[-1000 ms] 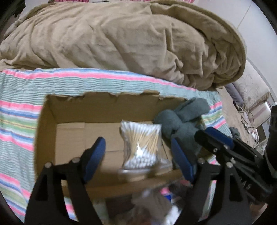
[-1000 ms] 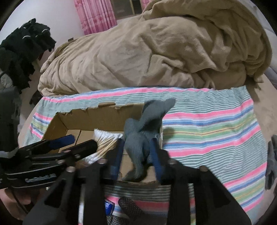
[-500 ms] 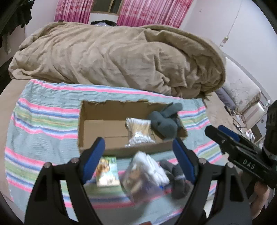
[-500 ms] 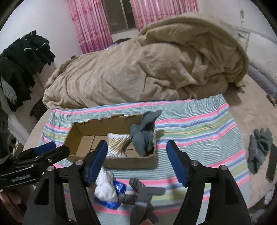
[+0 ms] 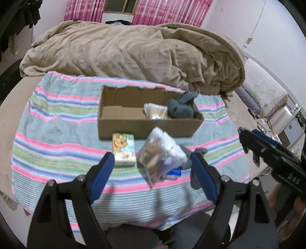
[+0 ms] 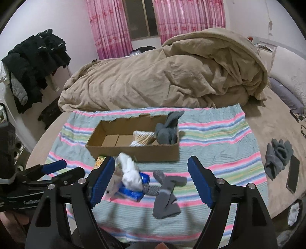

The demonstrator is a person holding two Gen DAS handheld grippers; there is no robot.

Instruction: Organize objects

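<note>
A cardboard box (image 5: 133,126) (image 6: 153,151) sits on a striped towel (image 5: 57,149) (image 6: 220,145). Inside it lie a pack of cotton swabs (image 5: 155,113) (image 6: 142,140) and a grey sock (image 5: 181,109) (image 6: 167,131). In front of the box lie a small green carton (image 5: 124,149), a clear bag of white items (image 5: 162,155) (image 6: 129,173) on a blue pack (image 6: 133,191), and grey socks (image 6: 166,193). My left gripper (image 5: 153,176) (image 6: 63,170) is open and empty, held back above the towel's near edge. My right gripper (image 6: 149,180) (image 5: 256,141) is open and empty beside it.
A heaped tan blanket (image 5: 133,51) (image 6: 162,76) lies behind the box. Grey gloves (image 6: 277,155) and a phone (image 6: 293,176) lie on the bed at right. Dark clothes (image 6: 34,63) hang at left. Pink curtains (image 6: 181,17) cover the back wall.
Both grippers have pulled back and up from the box. The right one let go of the grey sock, which stays in the box. The loose items in front came into view.
</note>
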